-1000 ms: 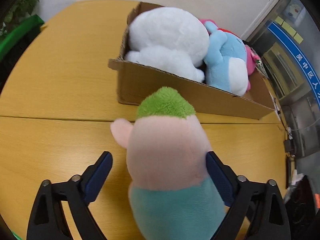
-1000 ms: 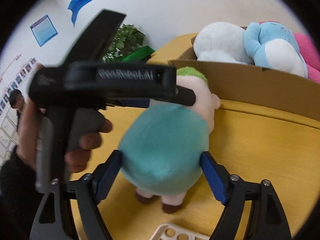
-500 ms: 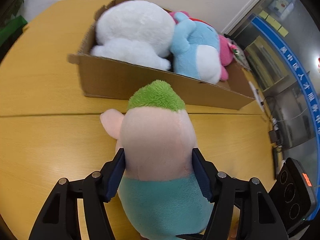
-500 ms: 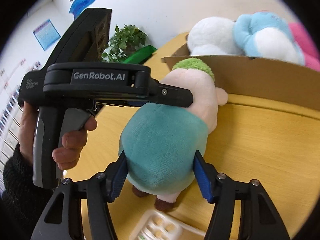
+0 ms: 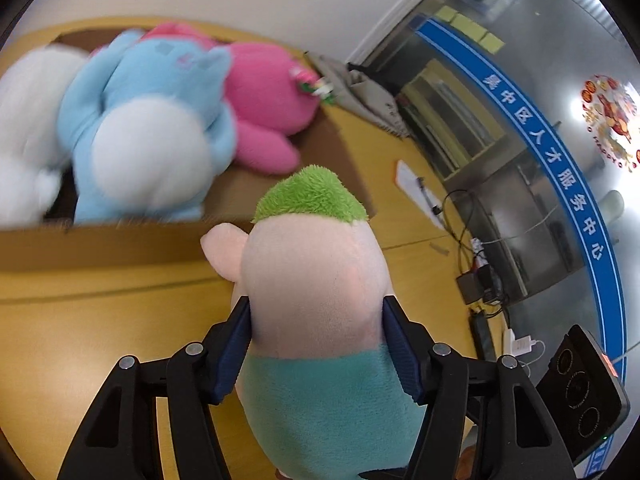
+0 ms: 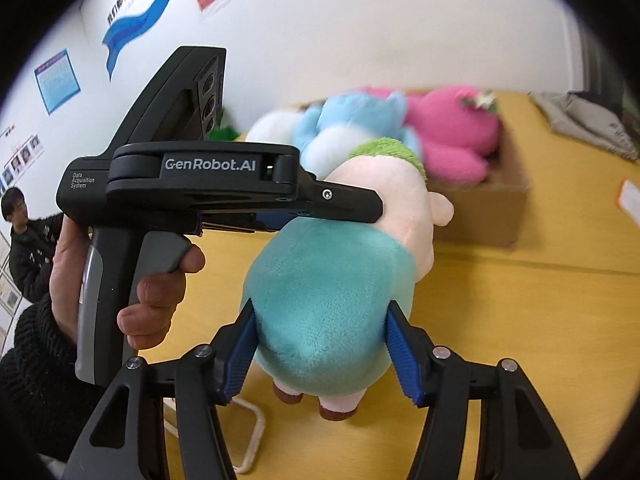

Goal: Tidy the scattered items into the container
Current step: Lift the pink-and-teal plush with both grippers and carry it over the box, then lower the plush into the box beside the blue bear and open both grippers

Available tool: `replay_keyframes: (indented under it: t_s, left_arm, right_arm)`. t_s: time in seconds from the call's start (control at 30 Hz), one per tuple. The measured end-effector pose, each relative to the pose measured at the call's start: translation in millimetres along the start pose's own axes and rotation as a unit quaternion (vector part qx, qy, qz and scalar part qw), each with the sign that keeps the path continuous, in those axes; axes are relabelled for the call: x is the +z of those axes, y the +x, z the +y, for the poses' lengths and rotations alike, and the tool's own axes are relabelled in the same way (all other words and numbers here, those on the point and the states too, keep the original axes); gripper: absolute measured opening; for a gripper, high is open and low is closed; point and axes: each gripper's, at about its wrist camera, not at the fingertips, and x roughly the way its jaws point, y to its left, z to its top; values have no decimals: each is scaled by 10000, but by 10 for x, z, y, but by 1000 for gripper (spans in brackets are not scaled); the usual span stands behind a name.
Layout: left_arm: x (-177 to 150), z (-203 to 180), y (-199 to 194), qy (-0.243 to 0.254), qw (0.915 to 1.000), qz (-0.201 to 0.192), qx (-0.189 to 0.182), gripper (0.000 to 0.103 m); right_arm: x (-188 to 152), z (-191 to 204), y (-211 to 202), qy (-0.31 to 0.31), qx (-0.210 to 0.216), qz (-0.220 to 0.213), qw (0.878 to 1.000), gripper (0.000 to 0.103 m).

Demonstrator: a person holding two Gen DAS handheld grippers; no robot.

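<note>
A plush doll (image 5: 312, 200) with green hair, a pink head and a teal body hangs above the yellow table, close to the cardboard box (image 5: 100, 244). My left gripper (image 5: 317, 308) is shut on its head. In the right wrist view my right gripper (image 6: 321, 312) is shut on the doll's teal body (image 6: 328, 272), and its feet are off the table. A hand (image 6: 160, 292) holds the left gripper's handle there. The box (image 6: 480, 216) holds a white plush (image 5: 24, 128), a blue plush (image 5: 148, 128) and a pink plush (image 5: 264, 92).
A grey cloth (image 5: 360, 88) and a paper (image 5: 416, 192) lie on the table past the box. Cables (image 5: 480, 280) and a black induction cooker (image 5: 580, 396) sit at the right. A white tray frame (image 6: 248, 432) lies below the doll. A person (image 6: 24, 240) stands far left.
Both grippers closed on the doll and carried it up and along toward the box's pink-plush end. The box looks nearer and the doll's feet have left the table.
</note>
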Motion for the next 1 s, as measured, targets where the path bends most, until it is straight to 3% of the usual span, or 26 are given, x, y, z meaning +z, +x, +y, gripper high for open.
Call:
replay_keyframes:
  t_s: [0.1,0.27,0.4,0.53,0.63,0.77,0.9,1.0]
  left_arm:
    - [312,-215,-114,285,9993,-228,54,67]
    - [948,-471,-195,706,9955,-572,257,67]
    - [1395,-412,-105,797,9939,-645,408,67]
    - [1648,-226,171,734,9948,-557,440,67]
    - [1737,54,482,562,9969,-380,394,67]
    - [1672,489,1060,193,9986,189,448,67]
    - [1504,389,1210,822,9941,319,626,68]
    - [1448,360,1222,724,9946,376,638,69]
  right_arm:
    - [172,-79,-241,-205,-49,-401,9990,59]
    - [777,-215,-290,-530,-63,-818,9952,59]
    - [1235,-422,-166,-582,-17,-839,9948,59]
    - [1410,-605,6,-510,-1,-733,9960,59]
    - [1436,-819,292,-376,2,-643,9972,59]
    - [1277,-1126,833,-275,-37,-220,9994,60]
    - [990,-1235,1171,-315,-253,339,9986,60]
    - [886,-1243,1168,-341,-296,416,9981,60]
